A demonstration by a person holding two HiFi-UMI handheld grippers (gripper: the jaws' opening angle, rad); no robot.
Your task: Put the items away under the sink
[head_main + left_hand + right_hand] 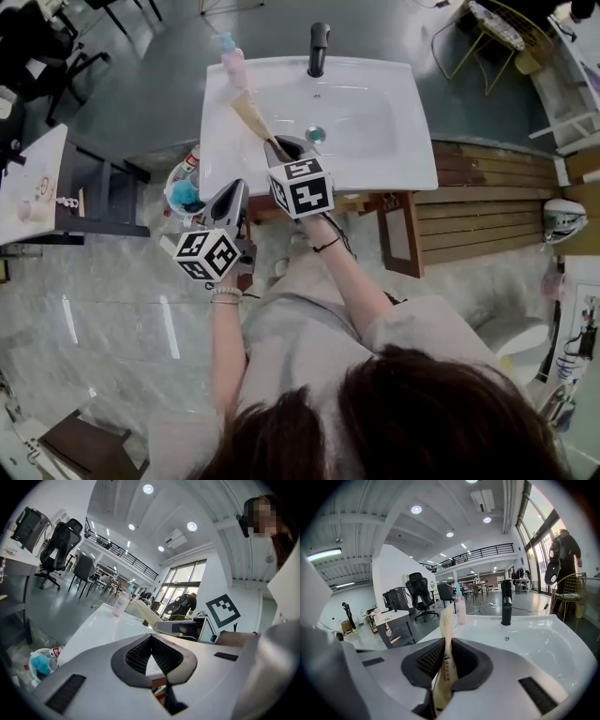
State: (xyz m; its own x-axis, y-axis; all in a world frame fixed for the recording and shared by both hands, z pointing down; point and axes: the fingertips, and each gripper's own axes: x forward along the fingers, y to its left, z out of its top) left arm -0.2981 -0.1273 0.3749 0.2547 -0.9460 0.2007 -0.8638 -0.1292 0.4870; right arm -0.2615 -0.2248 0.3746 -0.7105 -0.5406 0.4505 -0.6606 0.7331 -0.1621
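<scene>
The beige tube lay slanted over the left rim of the white sink in the head view. Its lower end was in the right gripper and its free end pointed to 11 o'clock, toward a pink bottle standing on the sink's far left corner. A black faucet stood at 12 o'clock of the basin. The left gripper hung at 7 o'clock of the right one, off the sink and just beside a waste bin on the floor. This view did not show either pair of jaws clearly.

The left gripper view showed the left gripper with its pads meeting at the tips and nothing between them. Beyond it were the sink, the pink bottle, the tube and the waste bin at 8 o'clock.

The right gripper view showed the right gripper clamped on the tube, which rose upright from between the nearly closed pads. The pink bottle stood behind it, the faucet at 2 o'clock and the sink to the right.
</scene>
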